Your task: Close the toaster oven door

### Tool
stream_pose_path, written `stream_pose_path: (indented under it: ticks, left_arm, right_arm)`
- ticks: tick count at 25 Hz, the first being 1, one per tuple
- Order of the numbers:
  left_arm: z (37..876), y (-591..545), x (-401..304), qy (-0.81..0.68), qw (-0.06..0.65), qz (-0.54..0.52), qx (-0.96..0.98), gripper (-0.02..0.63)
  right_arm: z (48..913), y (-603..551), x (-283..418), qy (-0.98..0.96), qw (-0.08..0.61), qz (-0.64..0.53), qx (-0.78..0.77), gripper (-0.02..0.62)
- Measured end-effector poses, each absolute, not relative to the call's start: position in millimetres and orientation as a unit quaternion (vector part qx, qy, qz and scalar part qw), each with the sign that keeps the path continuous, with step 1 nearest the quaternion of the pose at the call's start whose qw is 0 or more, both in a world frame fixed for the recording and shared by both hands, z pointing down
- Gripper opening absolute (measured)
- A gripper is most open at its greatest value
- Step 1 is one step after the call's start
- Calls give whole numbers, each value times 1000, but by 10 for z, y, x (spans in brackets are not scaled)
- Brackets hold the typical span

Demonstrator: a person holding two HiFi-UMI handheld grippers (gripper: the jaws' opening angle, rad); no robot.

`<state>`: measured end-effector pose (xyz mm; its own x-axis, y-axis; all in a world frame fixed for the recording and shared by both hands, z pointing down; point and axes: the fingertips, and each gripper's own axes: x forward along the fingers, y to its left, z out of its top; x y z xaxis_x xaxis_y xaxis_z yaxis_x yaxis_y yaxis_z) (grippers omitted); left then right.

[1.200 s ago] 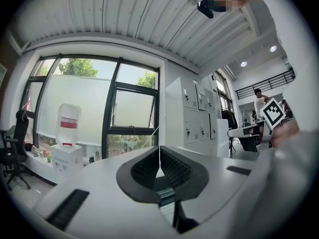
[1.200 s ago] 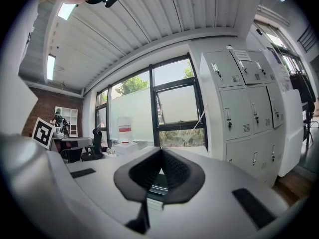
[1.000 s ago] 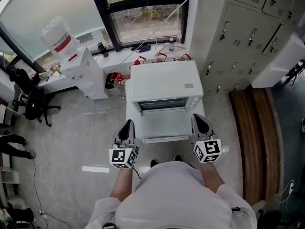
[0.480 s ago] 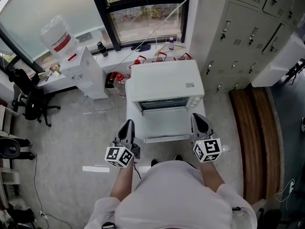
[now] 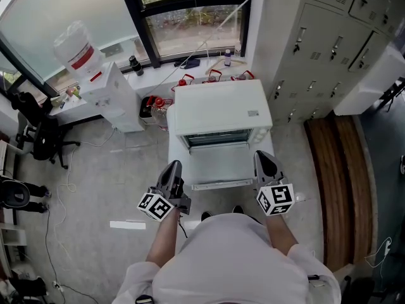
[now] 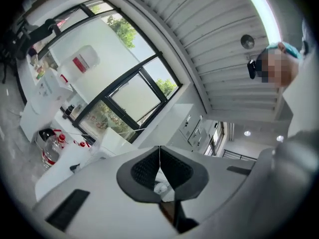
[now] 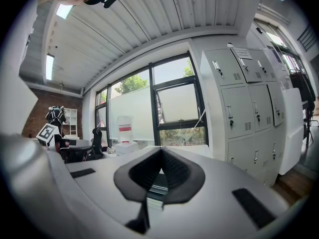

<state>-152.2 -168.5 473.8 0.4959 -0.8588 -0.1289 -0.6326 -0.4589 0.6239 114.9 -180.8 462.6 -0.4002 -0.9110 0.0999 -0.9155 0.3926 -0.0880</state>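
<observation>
Toaster oven, white and box-shaped (image 5: 218,109), stands on a white stand (image 5: 174,160) in front of the person, below a black-framed window (image 5: 190,27). Its flat white door (image 5: 218,163) is folded down towards the person, with the dark cavity showing behind it. The left gripper (image 5: 171,170) is just beside the door's near left corner. Its jaws are pressed together with nothing between them, as the left gripper view (image 6: 159,156) shows. The right gripper (image 5: 264,162) is just beside the near right corner, likewise clenched and empty (image 7: 160,156). Neither gripper clearly touches the door. A white water dispenser with a clear bottle (image 5: 104,81) stands to the left, and grey metal lockers (image 5: 323,37) stand to the right.
</observation>
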Motion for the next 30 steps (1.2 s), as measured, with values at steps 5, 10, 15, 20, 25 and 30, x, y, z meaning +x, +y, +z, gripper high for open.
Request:
stream_pose_path:
  ticks: [5,10,15,20,25,30]
  left_arm:
    - [4800,-1670,-1534,-422,308,-282,805,21]
    - [4832,-1652,-1566,-388,342,-326,791,21]
    - [4904,-1640,-1533,-346,380,-364,777,21]
    - [5026,-1629,-1505,-338,391,-357,778,21]
    - [5140,-1616,-1509,-336,398,-351,778,21]
    - [5252,-1603,-1496,-343,389,-328,790,21]
  right_arm:
    - [4647,-1814,1143,-834,20,65,548,9]
    - [4640,-1816,1147,-834,21,66,548,9]
    - [4669,-1805,1143,-832,24,68,549,9]
    - [4686,-1807,1152,-830,27,67,553,9]
    - [4704,-1798,1153,-829,31,68,554,9]
    - [4706,-1820,1169,-827,34,68,556,9]
